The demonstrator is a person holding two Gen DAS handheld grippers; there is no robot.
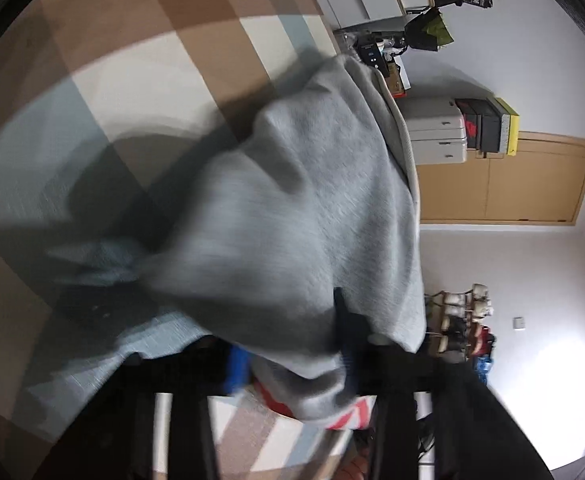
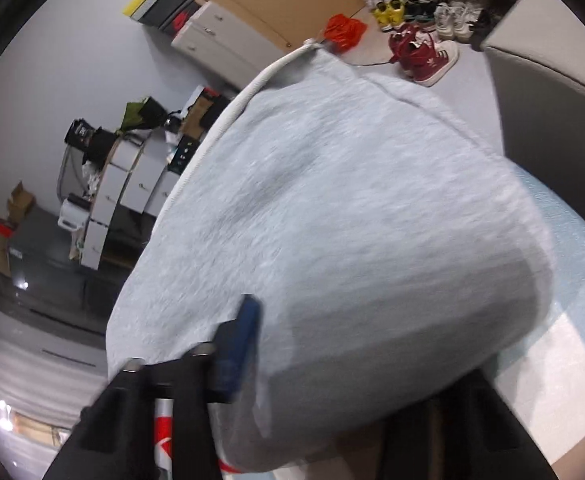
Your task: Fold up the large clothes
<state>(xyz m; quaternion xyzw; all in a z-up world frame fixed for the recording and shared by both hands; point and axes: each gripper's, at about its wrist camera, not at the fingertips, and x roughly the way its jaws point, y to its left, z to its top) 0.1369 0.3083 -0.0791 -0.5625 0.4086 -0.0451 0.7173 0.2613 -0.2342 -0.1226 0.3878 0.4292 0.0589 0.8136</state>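
Left jaws: the left gripper [image 1: 292, 364] is clamped on a bunched fold of the grey sweatshirt [image 1: 292, 200]; blue pads sit on either side of the cloth, edges blurred.
Right jaws: the right gripper [image 2: 312, 360] shows one blue pad pressed flat against the sweatshirt [image 2: 332, 220]; the other finger is hidden under the cloth, so the hold reads as clamped on the fabric.
Garment: soft, heathered fleece knit, draped in rounded folds, with a seam ridge curving along its far edge and a red-and-white patch near the jaws.
Surface: the sweatshirt rests on a checked bedcover [image 1: 132, 60] of brown, cream and pale blue squares, matte and woven.
Surroundings: white drawer units [image 1: 436, 136], a flat wooden door [image 1: 504, 180], and shoes [image 2: 424, 56] on the floor far off.
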